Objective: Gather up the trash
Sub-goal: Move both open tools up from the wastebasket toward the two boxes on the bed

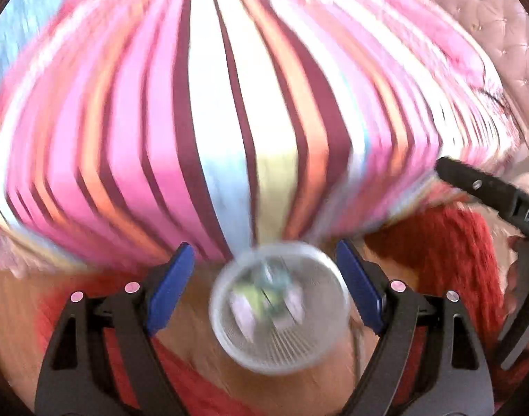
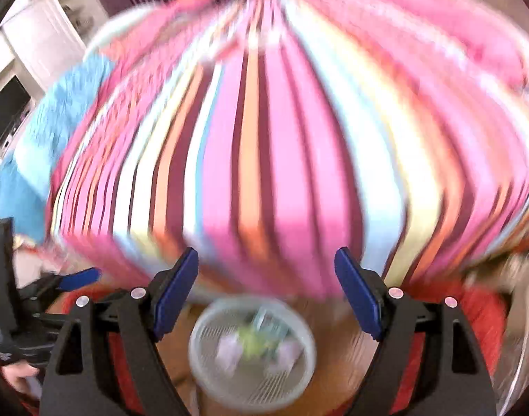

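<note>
Two grippers were up over a small round wastebasket, both frames heavily motion-blurred. Left gripper (image 1: 264, 284) had its jaws spread wide, blue pads on either side of the view, nothing between them; the pads touched nothing. Right gripper (image 2: 266, 293) was the same: jaws wide apart, empty, blue pads clear of everything.

Wastebasket (image 1: 280, 306) was a pale, slatted plastic bin seen from above, standing on a wooden floor (image 1: 191, 315) just in front of the bed edge. It sat below the gap of the left gripper's jaws, apart from them. In the right wrist view the same wastebasket (image 2: 252, 353) lay low in the frame, also under the open jaws. Trash (image 2: 250, 343) was already inside: blurred pale pink and yellow-green bits, kind not readable.

Bed cover (image 1: 230, 121) filled most of both views, striped in pink, white, maroon, orange, light blue and yellow. Red shaggy rug (image 1: 448, 242) lay on the floor beside the bin, at the foot of the cover. Tufted pink headboard (image 1: 490, 17) showed at the upper right of the left view. Blue fabric (image 2: 56, 121) lay at the far left side of the bed in the right view, with white cabinets (image 2: 42, 41) behind.

Each gripper appeared at the edge of the other's view.
</note>
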Motion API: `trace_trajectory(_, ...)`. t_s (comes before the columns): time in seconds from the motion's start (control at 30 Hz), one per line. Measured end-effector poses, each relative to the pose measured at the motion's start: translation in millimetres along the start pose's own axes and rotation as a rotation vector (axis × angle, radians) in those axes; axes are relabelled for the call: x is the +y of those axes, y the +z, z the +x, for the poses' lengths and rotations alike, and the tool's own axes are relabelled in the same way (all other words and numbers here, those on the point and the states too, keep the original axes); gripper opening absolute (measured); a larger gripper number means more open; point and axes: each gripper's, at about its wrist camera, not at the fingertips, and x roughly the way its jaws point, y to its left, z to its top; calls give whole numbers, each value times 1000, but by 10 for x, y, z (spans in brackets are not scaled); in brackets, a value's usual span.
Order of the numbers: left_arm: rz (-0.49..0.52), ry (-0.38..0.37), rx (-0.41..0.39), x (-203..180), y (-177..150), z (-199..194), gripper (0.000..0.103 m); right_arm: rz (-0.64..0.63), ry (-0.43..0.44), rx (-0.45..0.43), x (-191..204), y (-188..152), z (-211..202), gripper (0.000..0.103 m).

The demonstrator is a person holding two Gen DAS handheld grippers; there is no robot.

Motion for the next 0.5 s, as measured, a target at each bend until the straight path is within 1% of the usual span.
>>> trace_trajectory(0.03, 5, 16, -36, 13, 134, -25, 82, -11, -11, -42, -18, 89, -19, 77)
trace_trajectory(0.1, -4, 5, -83, 37, 369, -32, 82, -21, -4, -109, -61, 278, -20, 77)
trace_trajectory(0.17, -21, -8, -123, 60, 583, -2, 82, -21, 5, -141, -93, 445, 25, 77)
trace_trajectory(0.27, -36, -9, -161, 77, 969, 100, 82, -46, 9, -170, -112, 686, 147, 77)
trace_trajectory(0.3, -35, -10, -167, 72, 1052, 119, 82, -56, 7, -176, -85, 729, 198, 77)
trace_trajectory(0.37, -28, -26, -191, 53, 1256, 178, 82, -80, 7, -187, -76, 900, 316, 77)
trace_trajectory(0.4, -24, -30, -201, 47, 1375, 211, 82, -90, 8, -192, -44, 925, 352, 77)
trace_trajectory(0.5, -20, -64, -209, 66, 1673, 328, 82, -123, 6, -190, -48, 1151, 527, 77)
